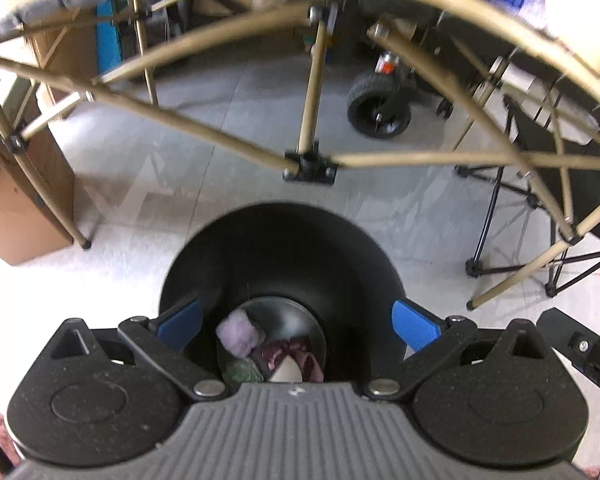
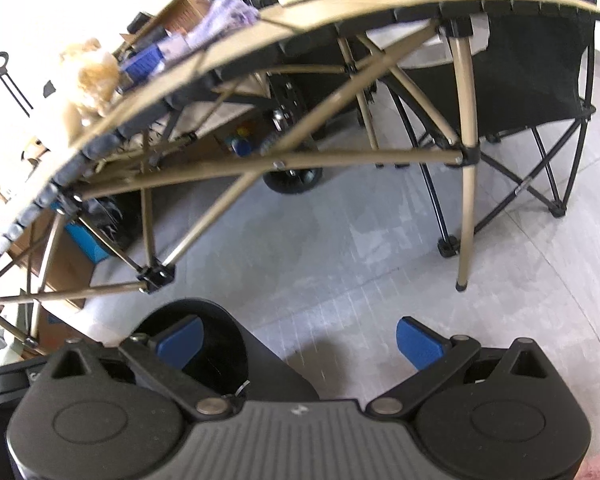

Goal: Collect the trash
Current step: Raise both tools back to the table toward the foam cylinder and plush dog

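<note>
The left claw [image 1: 296, 322] hangs directly over the mouth of a black bin [image 1: 220, 240] on the floor, its blue fingers [image 1: 414, 326] spread wide with nothing between them. Down at the bottom of the bin lies the collected trash [image 1: 268, 354]: a pale lilac wad, something dark red, a greenish scrap and a light rounded piece, all touching in a heap. The right claw [image 2: 300, 340] is also released and empty, off to the side of the bin [image 2: 216, 344], with bare grey floor [image 2: 360, 240] under most of its span.

The main risks from here, as I judge them:

- More trash seems to remain on the counter [image 2: 228, 46], where a fluffy tan lump [image 2: 94, 70] and some lilac crumpled stuff [image 2: 224, 16] sit near the edge. Rising toward it from this low position, either claw could strike the counter's rim or its tan crossed legs [image 1: 312, 92], which stand just beyond the bin.
- The left claw's fingers straddle the bin opening; a sideways pull could catch the rim and tip or shove the bin, spilling what is already in.
- The two claws are close together, so a hurried swing could knock one against the other.
- Both views are motion-blurred, so exact clearances are hard to judge.
- Light, fluffy items may slip from a loose pinch and land on the floor rather than in the bin.
</note>
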The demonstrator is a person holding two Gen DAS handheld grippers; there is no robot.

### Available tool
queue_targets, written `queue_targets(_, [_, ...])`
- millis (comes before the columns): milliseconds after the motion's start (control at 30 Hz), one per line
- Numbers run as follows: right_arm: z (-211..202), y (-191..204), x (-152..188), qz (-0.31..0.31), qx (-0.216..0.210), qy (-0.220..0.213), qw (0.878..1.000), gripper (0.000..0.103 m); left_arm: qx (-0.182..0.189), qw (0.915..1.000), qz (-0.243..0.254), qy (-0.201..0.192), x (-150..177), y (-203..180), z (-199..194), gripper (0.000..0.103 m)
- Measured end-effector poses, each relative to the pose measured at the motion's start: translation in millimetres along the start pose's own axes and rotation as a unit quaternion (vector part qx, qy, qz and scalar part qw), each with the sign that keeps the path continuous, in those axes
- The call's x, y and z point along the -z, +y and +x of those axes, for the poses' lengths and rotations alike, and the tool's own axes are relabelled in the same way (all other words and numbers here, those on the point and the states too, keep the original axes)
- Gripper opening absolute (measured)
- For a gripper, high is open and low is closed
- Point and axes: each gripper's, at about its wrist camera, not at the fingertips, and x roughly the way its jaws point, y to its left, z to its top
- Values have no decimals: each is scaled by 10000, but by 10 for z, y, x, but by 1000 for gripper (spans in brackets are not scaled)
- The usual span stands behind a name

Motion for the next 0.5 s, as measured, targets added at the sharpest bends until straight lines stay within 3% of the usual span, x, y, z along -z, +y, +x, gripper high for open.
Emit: queue_targets(500, [-585,277,-75,-104,-573,-1201,9910,103,214,9918,-43,-1261,70,243,-733,103])
